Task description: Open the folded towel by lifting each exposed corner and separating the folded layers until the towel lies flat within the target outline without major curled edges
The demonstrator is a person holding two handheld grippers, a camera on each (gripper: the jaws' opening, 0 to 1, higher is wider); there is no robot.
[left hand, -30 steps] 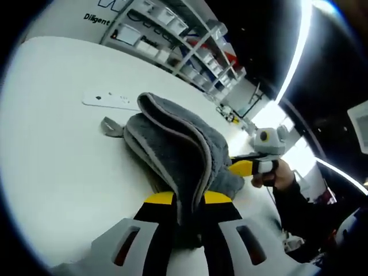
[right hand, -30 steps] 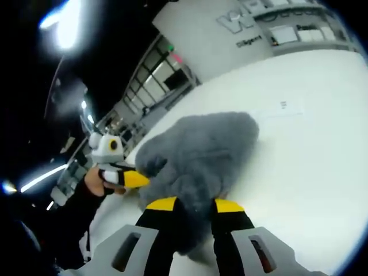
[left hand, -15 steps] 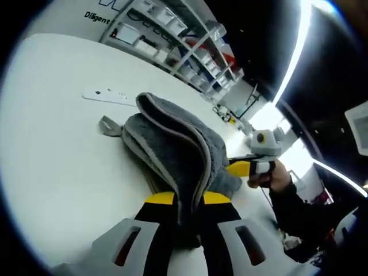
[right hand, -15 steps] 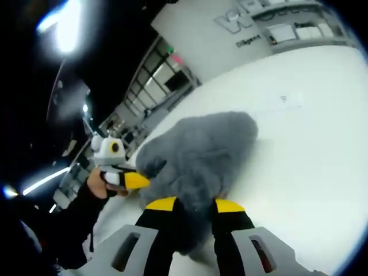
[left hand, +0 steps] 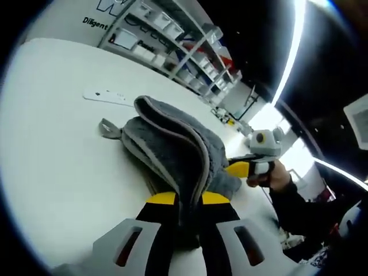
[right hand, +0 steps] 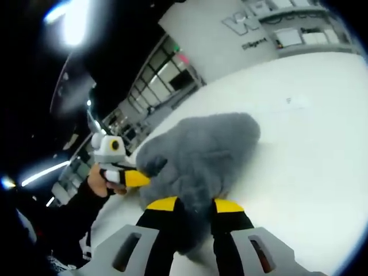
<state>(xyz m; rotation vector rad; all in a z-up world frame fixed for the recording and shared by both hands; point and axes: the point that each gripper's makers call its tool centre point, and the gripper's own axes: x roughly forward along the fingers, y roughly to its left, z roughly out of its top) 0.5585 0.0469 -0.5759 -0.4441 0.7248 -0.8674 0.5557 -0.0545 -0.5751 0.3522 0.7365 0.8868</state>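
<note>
In the left gripper view, the grey towel [left hand: 172, 155] sits mid-frame on the white table [left hand: 52, 167], its folded edges rising from between the left gripper [left hand: 187, 201], whose jaws are clamped on the cloth at bottom centre. The right gripper [left hand: 244, 168] comes in from the right, its yellow tip touching the towel's far side; a hand [left hand: 273, 175] holds it. A white strip [left hand: 109, 96] lies on the table at upper left, beyond the towel. In the right gripper view, the right gripper [right hand: 192, 208] pinches the towel [right hand: 201, 158] at bottom centre, with the left gripper [right hand: 123, 177] at its left edge.
</note>
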